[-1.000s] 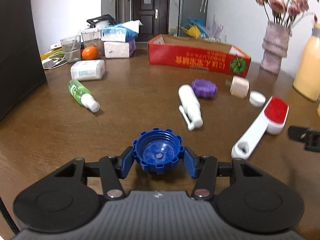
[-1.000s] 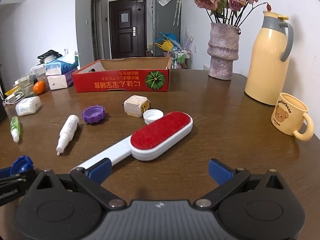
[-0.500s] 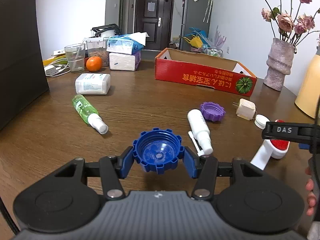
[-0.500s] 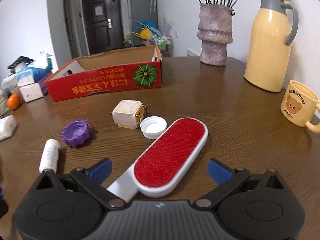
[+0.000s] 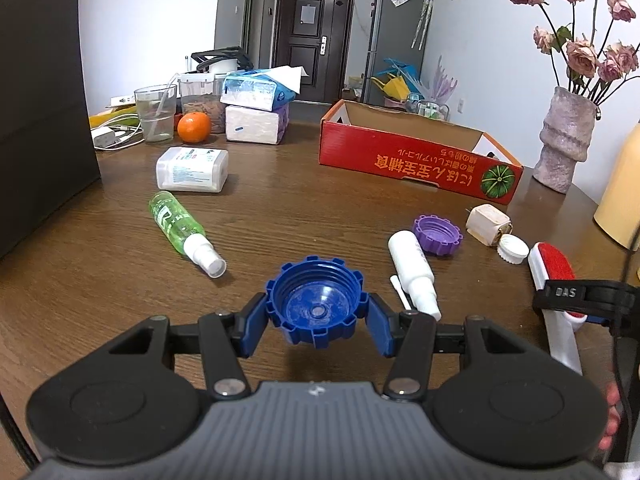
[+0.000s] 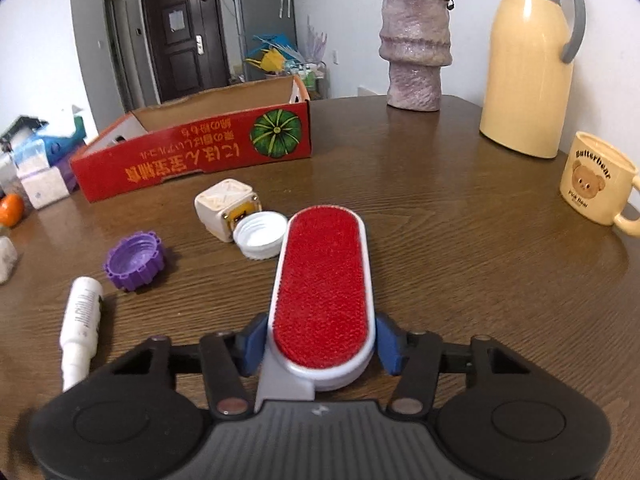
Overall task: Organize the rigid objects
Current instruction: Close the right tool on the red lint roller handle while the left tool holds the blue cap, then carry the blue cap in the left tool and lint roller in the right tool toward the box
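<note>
Brown wood of the table (image 6: 460, 240) carries scattered items, with the red cardboard box (image 6: 192, 156) at eleven o'clock, likely their destination. We hold the blue cap (image 5: 316, 304) clamped in our left gripper (image 5: 316, 316), lifted and tilted downward. Our right gripper (image 6: 320, 344), also angled downward, has just been closing and now pinches the lint brush (image 6: 324, 284), which lies flat at twelve o'clock.

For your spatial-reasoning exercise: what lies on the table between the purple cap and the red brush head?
In the right wrist view, a white cap and a cream cube-shaped block lie between the purple cap and the red brush.
</note>
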### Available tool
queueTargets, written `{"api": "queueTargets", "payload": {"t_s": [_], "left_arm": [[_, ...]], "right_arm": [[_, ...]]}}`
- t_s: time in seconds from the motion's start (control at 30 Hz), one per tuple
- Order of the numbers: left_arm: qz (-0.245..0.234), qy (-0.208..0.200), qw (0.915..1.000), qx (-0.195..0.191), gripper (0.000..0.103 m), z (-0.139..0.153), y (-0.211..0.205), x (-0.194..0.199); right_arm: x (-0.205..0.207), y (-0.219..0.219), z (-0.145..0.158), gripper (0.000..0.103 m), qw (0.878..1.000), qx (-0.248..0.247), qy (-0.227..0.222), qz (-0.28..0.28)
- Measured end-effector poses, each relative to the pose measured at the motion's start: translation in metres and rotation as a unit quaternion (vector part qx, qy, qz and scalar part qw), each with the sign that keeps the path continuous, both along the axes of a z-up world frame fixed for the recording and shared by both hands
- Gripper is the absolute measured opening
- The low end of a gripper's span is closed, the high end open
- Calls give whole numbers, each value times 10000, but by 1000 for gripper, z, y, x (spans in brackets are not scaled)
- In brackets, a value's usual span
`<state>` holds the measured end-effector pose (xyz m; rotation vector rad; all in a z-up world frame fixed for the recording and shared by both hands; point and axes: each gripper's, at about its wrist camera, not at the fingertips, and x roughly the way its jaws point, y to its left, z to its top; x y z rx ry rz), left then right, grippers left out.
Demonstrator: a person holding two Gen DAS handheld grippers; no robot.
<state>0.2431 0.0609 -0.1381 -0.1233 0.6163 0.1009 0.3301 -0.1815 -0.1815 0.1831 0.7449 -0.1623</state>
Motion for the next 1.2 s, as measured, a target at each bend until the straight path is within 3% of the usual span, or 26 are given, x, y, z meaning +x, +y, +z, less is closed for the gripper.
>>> {"api": "queueTargets", "payload": {"t_s": [0.33,0.63,1.2], "left_arm": [[-60,-78,9999,-37,54,7,-6,9],[-100,-243,9996,-52,54,24,-13,24],[-62,-592,9976,-350,54,62,-22,88]], "right_arm": [[-11,-21,5,55,9995,193,-188,144],[-15,-26,30,55,9974,323,-511,380],[19,-15,69,55,9901,553,-1095,687]]}}
